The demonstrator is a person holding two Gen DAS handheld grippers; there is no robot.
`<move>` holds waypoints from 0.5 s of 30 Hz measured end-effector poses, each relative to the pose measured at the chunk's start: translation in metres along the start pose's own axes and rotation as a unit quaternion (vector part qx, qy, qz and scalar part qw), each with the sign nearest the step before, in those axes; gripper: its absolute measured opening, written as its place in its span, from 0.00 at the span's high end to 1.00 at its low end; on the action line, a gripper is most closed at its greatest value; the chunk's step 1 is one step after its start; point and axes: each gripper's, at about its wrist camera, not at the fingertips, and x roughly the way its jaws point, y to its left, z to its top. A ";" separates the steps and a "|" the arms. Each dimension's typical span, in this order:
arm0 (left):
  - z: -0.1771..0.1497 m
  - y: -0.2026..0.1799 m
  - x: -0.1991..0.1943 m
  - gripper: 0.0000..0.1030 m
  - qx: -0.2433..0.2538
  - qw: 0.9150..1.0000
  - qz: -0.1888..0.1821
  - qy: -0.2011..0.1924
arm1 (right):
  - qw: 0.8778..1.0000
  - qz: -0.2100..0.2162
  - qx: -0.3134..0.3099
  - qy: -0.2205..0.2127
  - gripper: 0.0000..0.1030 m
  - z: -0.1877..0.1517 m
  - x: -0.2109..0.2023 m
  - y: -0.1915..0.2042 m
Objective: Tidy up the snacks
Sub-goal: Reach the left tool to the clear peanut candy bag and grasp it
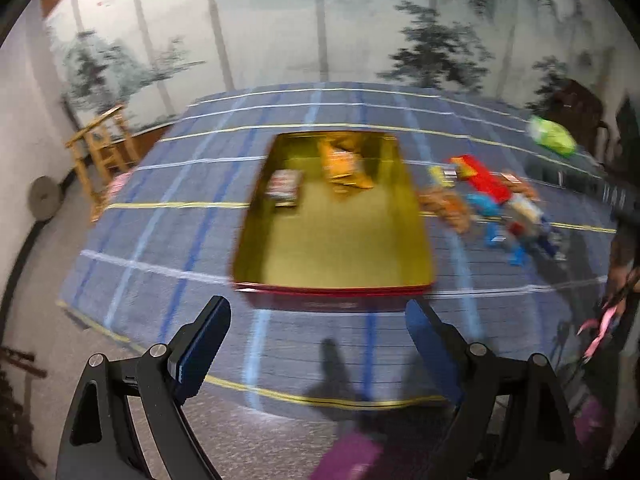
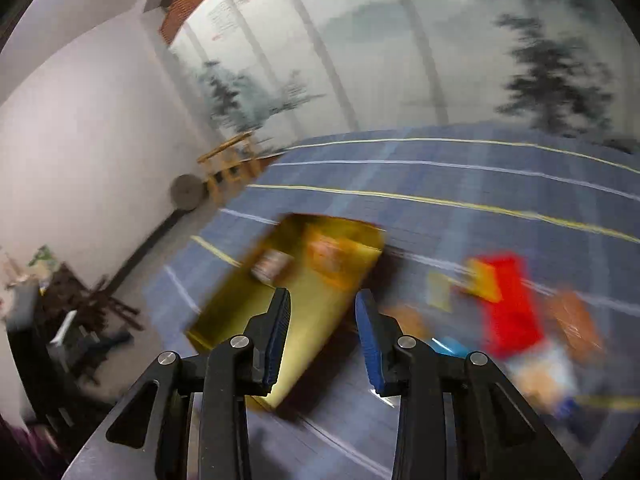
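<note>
While both views are smeared by blur, the gold-lined tin [image 1: 336, 248] sits on the blue plaid table [image 1: 168, 216] holding an orange snack bag [image 1: 344, 168] and a small dark packet [image 1: 285, 188]. Loose snacks [image 1: 492, 204] lie just right of it, a red box [image 2: 508, 304] among them. The left gripper [image 1: 316, 344] has jaws wide apart and empty; the right gripper [image 2: 323, 328] has jaws narrowly apart, nothing between them.

Both wrist views angled down over plaid cloth [image 1: 160, 216], sharing gold tray [image 1: 340, 248].
</note>
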 end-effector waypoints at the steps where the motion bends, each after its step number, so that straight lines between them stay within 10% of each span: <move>1: 0.002 -0.007 0.000 0.16 0.003 1.000 -0.018 0.004 | 1.000 -0.017 0.008 0.001 0.66 -0.014 -0.015 -0.017; 9: 0.038 -0.066 0.018 0.16 -0.011 0.990 -0.137 0.042 | 0.990 -0.090 0.107 -0.002 0.66 -0.102 -0.082 -0.119; 15: 0.076 -0.094 0.072 0.29 -0.108 0.979 -0.136 0.104 | 0.985 -0.087 0.146 -0.035 0.66 -0.120 -0.117 -0.158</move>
